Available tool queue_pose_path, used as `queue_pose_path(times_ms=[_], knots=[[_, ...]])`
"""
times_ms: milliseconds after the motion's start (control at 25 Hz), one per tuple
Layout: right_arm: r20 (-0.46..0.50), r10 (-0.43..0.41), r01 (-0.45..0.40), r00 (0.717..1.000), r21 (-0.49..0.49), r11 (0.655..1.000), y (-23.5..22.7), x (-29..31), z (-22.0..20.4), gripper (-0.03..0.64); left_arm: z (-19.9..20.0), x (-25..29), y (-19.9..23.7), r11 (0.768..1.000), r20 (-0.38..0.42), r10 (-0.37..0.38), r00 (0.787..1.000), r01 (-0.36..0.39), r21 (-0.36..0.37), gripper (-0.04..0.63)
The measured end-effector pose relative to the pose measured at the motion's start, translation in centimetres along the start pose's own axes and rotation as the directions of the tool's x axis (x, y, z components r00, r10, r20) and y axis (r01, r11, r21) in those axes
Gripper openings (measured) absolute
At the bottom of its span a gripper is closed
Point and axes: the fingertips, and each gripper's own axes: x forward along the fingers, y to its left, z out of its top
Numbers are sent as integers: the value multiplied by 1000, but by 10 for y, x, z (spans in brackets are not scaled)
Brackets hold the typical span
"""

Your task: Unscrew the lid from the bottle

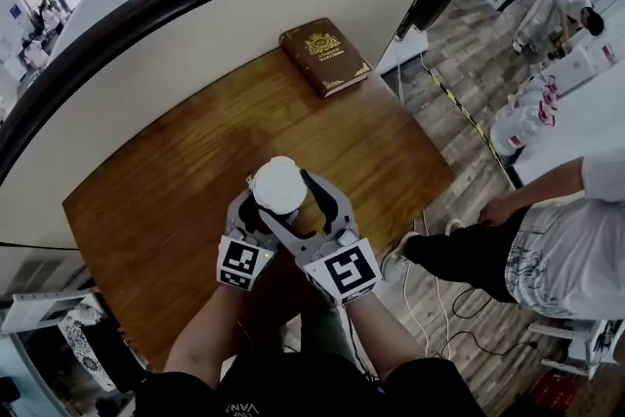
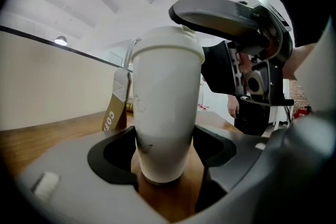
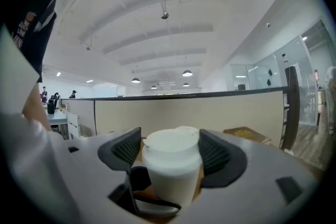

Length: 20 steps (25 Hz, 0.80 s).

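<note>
I have the tall white tapered bottle standing upright on the brown wooden counter, right between both sets of tongs. Its round white lid is seated on top and the wall is opaque, so I cannot tell what is inside. The left tongs are pinching the bottle low on its body, with a black pad against each side just above the base. The right tongs are pinching the lid, with a ribbed pad on either side of its rim. The head view only gives me the lid from above with the tongs crowded round it. The left gripper view is the one that shows the base on the wood and the right tongs arching over the top. Beyond the tongs, well apart from them, lies a dark brown hardcover book with gold ornament, close to the beige partition.
</note>
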Motion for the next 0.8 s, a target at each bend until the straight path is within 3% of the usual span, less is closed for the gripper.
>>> queue_pose_path(times_ms=[200, 520, 600, 800], knots=[[-9, 49, -49, 999, 22, 999, -4, 1, -1, 337, 0, 0, 0, 1000, -3, -25, 1000, 25, 16, 337], [35, 300, -301, 953, 29, 953, -5, -4, 1, 337, 0, -1, -2, 999, -2, -41, 999, 41, 34, 336], [24, 288, -288, 957, 13, 957, -5, -2, 2, 337, 1, 0, -1, 999, 2, -38, 999, 37, 33, 336], [34, 153, -152, 988, -38, 988, 2, 4, 2, 337, 1, 0, -1, 999, -6, -30, 1000, 30, 35, 336]])
